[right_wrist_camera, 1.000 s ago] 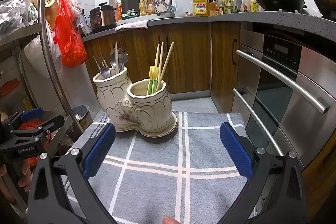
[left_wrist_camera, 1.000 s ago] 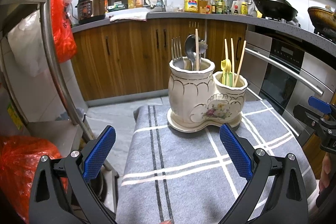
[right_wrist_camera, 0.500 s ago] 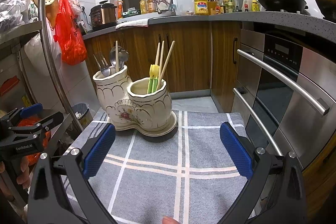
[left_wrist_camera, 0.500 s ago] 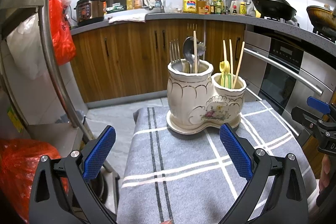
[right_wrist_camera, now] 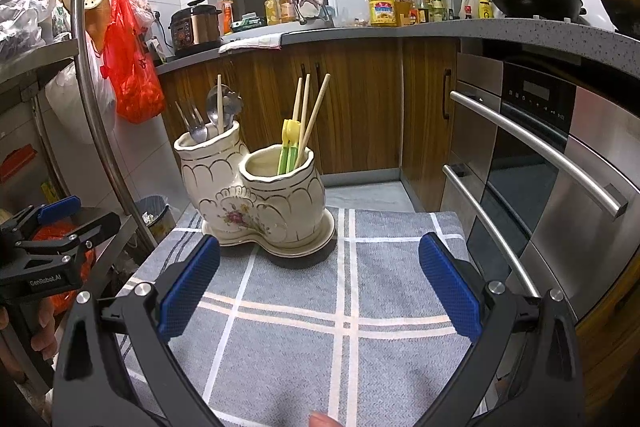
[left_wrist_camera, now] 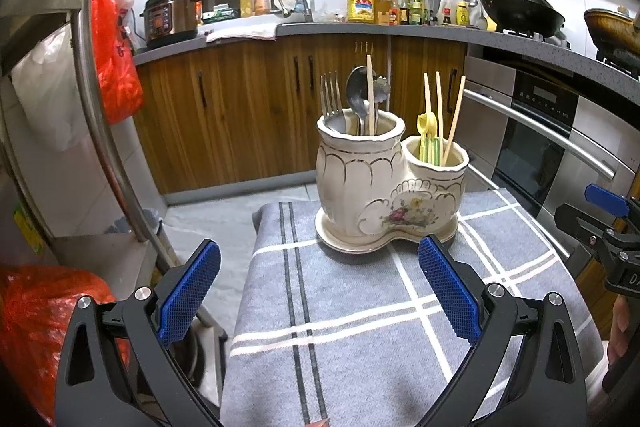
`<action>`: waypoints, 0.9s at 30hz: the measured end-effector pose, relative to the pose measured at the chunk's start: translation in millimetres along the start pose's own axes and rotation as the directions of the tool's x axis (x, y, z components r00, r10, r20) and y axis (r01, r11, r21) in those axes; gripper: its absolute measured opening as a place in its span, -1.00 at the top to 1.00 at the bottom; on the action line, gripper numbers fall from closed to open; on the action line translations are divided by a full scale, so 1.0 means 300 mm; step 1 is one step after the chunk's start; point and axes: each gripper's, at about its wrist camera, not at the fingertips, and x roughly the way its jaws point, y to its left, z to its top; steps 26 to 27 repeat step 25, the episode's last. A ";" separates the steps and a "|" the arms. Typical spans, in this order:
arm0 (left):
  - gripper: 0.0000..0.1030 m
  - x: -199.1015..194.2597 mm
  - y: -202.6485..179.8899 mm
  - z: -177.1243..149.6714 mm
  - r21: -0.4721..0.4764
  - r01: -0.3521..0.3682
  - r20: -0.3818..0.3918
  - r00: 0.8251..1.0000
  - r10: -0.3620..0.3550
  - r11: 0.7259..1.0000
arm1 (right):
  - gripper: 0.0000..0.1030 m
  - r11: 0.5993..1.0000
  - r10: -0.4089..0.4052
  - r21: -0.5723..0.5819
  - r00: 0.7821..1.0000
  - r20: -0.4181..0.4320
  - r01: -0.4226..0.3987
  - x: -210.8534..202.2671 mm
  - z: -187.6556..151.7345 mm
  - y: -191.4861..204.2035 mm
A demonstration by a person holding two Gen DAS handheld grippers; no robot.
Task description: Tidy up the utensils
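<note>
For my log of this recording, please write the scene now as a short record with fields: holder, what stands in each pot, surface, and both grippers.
holder: cream ceramic holder, two joined pots, upright
taller pot: fork, spoon, one chopstick
shorter pot: three chopsticks, yellow-green utensils
surface: grey checked cloth
left gripper: open, empty
right gripper: open, empty

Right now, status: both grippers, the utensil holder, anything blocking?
Left gripper open, empty. Right gripper open, empty. Cream two-pot ceramic utensil holder upright on grey checked cloth; one wooden chopstick in with the metal cutlery. Approach clear.
</note>
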 end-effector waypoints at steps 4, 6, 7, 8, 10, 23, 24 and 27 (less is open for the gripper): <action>-0.91 0.000 0.001 0.001 -0.002 0.004 0.000 1.000 -0.004 1.000 | -0.90 1.000 0.003 0.001 1.000 -0.004 -0.003 0.002 -0.002 -0.007; -0.91 0.001 0.004 -0.004 -0.002 0.003 0.004 1.000 -0.003 1.000 | -0.90 1.000 0.002 0.000 1.000 -0.002 -0.002 0.002 -0.001 -0.003; -0.91 0.000 0.004 -0.007 -0.002 0.000 0.009 1.000 0.000 1.000 | -0.90 1.000 0.002 0.000 1.000 -0.004 -0.002 0.002 -0.001 -0.006; -0.91 -0.001 0.004 -0.008 -0.001 -0.004 0.016 1.000 0.004 1.000 | -0.90 1.000 0.003 0.000 1.000 -0.005 -0.003 0.005 -0.004 -0.007; -0.91 -0.009 0.005 -0.010 0.004 -0.017 0.041 0.999 0.017 1.000 | -0.90 1.000 0.004 0.000 1.000 -0.007 -0.004 0.010 -0.012 -0.011; -0.91 -0.011 -0.004 -0.014 0.024 -0.021 0.049 0.999 0.020 0.999 | -0.90 1.000 0.008 0.001 1.000 -0.020 -0.008 0.024 -0.031 -0.015; -0.91 -0.011 -0.006 -0.015 0.028 -0.021 0.048 0.999 0.020 0.999 | -0.90 1.000 0.009 0.003 1.000 -0.022 -0.009 0.025 -0.035 -0.017; -0.91 -0.011 -0.009 -0.015 0.031 -0.024 0.048 0.999 0.023 0.999 | -0.90 1.000 0.010 0.005 1.000 -0.024 -0.010 0.026 -0.038 -0.018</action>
